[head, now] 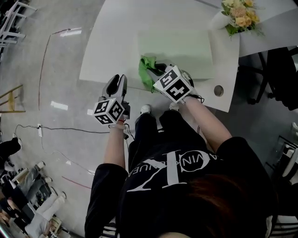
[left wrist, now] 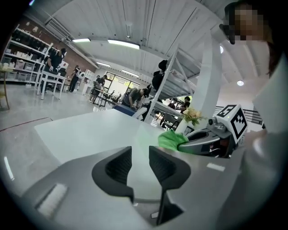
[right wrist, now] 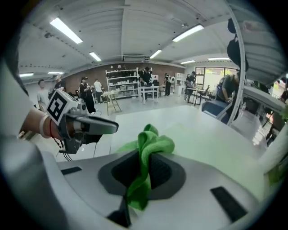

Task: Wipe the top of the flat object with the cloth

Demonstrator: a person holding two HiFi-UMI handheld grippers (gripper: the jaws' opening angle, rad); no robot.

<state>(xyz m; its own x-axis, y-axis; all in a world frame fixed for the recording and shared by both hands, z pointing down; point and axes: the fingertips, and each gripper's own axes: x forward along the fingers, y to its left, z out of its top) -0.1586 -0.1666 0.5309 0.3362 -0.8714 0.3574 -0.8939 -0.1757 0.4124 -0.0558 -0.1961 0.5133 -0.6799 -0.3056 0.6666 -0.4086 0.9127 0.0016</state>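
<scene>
I am looking down on a white table [head: 111, 42] with rounded corners and a smooth matte top. It stands on a glossy grey concrete floor [head: 51, 79] in a large workshop. The right gripper view shows strip lights overhead and shelving [right wrist: 121, 83] along a brick back wall.

A flat object [head: 179, 51], a thin pale green rectangle, lies flush on the table. A bouquet [head: 240, 14] of cream and peach flowers sits past its far right corner.

My right claw [right wrist: 141, 168] is clamped on the cloth [right wrist: 148, 143], a soft, bright green fabric bunched into folds, with a tail hanging below the ribbed black pads. The cloth is at the near left corner of the flat object; I cannot tell whether it touches.

My left claw [left wrist: 140, 155] hangs just off the table's near edge. Its jaws are apart, with nothing between them.
</scene>
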